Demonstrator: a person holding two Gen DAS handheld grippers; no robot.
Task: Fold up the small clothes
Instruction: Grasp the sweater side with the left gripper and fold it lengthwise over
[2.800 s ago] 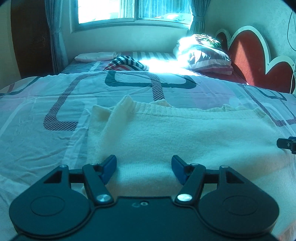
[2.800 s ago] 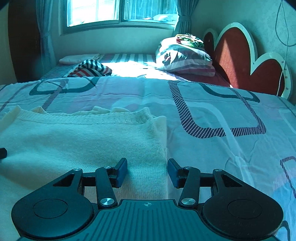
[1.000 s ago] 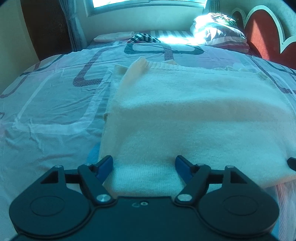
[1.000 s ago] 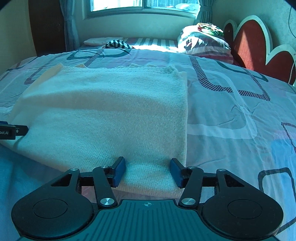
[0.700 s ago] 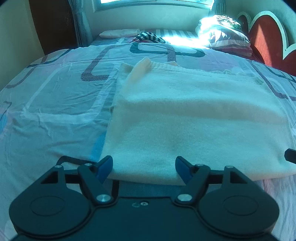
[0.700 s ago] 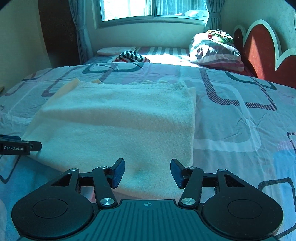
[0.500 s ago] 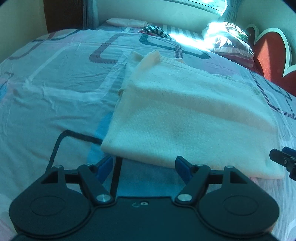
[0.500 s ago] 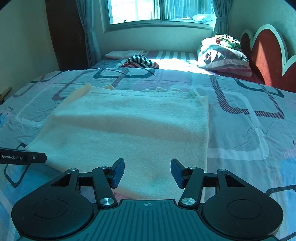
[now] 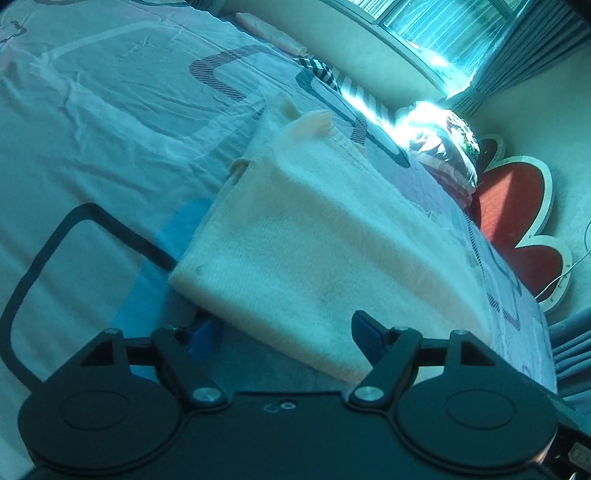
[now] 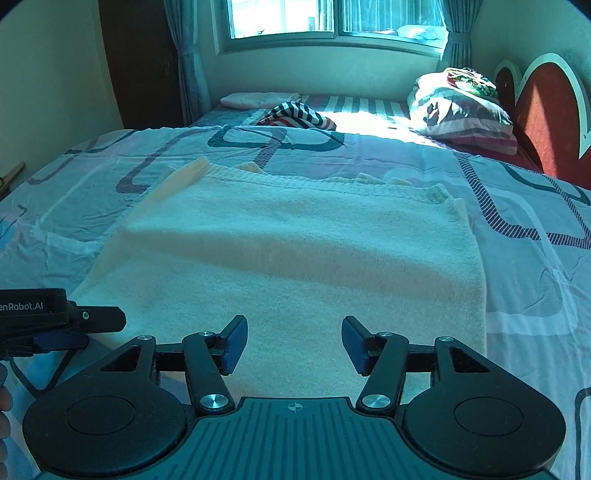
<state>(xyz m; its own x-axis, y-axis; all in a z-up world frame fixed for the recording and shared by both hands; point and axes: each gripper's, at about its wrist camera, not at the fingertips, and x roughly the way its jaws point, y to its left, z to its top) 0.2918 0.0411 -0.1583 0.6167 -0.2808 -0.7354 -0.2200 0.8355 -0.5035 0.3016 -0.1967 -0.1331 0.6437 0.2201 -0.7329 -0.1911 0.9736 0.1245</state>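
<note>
The cream knit garment [image 10: 295, 254] is laid folded on the bedsheet [image 10: 535, 258], near edge just beyond both grippers. The left gripper [image 9: 284, 332] and right gripper [image 10: 293, 343] are held apart, nothing gripped. If only the top layer is pinched, the fold may be dragged open.

Cream knit garment [image 9: 314, 236] lies folded flat on the bed [image 9: 92, 122], running from 6 toward 1 o'clock, view tilted. Left tongs [image 9: 284, 332] at 6 o'clock stand apart with nothing pinched; the near hem lies just past the blue pads [image 9: 364, 332]. Pillow [image 9: 447, 155] and red headboard [image 9: 513, 206] at 2 o'clock, sunlit window [image 9: 454, 29] at 1.
</note>
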